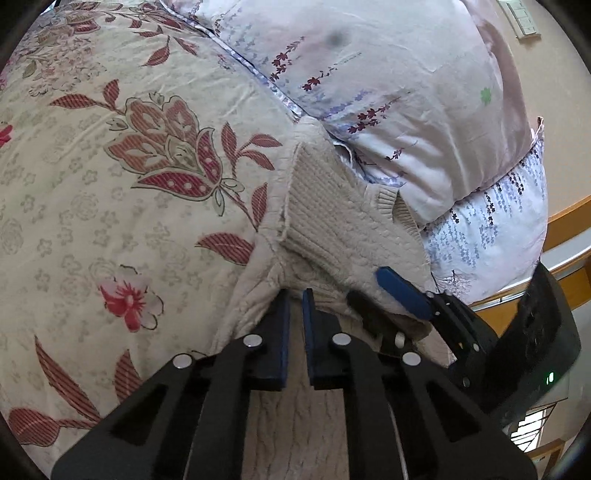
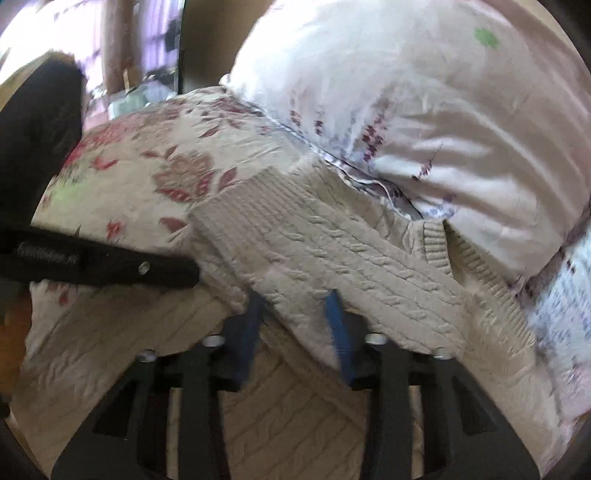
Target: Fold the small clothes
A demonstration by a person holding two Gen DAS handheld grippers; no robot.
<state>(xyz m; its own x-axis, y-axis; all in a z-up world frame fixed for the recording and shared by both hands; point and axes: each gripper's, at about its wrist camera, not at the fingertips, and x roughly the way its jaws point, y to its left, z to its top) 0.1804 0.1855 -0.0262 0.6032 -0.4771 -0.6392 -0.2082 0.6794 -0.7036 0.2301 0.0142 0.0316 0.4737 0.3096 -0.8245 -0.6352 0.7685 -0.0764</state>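
Observation:
A cream cable-knit sweater [image 1: 332, 221] lies on the bed, its ribbed hem toward the pillows. In the left wrist view my left gripper [image 1: 297, 295] has its blue pads almost together, pinching a fold of the knit at their tips. My right gripper [image 1: 373, 290] comes in from the right, one blue pad above the cloth and the other finger under it. The blurred right wrist view shows the sweater [image 2: 332, 251] bunched between the pads of the right gripper [image 2: 295, 310]. A black finger [image 2: 162, 271] of the left gripper meets the sweater's left edge.
A cream bedspread [image 1: 110, 184] with red flowers covers the bed on the left. A lilac flowered quilt [image 1: 406, 92] is heaped against the sweater's far edge. The wooden bed frame [image 1: 569, 221] curves along the right, with a wall switch [image 1: 524, 18] above it.

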